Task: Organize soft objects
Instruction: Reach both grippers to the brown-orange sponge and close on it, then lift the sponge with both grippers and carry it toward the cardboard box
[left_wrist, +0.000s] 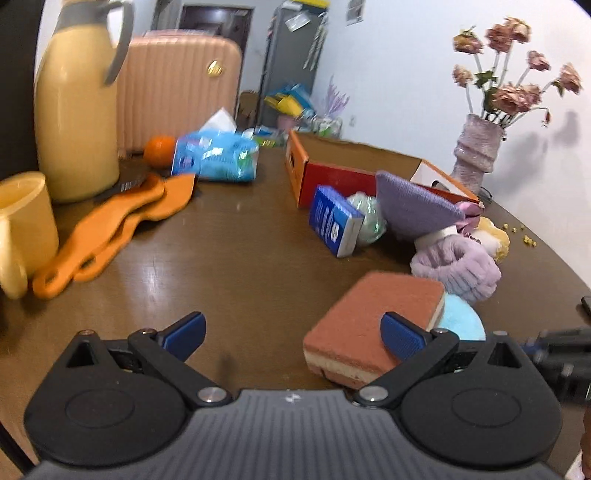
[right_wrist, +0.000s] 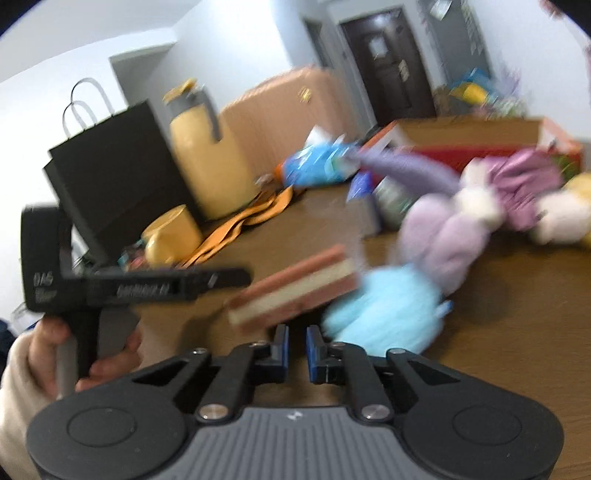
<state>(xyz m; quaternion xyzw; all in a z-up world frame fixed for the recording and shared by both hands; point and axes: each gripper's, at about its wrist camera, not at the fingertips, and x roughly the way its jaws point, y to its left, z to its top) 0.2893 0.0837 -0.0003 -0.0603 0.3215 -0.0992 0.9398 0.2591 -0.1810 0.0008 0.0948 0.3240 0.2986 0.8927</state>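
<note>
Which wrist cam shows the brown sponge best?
Left wrist: the brown sponge is sharp, its top and layered side visible, partly behind the open left gripper. Right wrist shows it only motion-blurred, edge-on.

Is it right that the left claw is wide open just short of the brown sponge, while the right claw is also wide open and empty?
Not quite. The left claw is wide open by the brown sponge, as you say, but the right claw is nearly closed, its fingers only a narrow gap apart with nothing between them. The right wrist view shows this.
</note>
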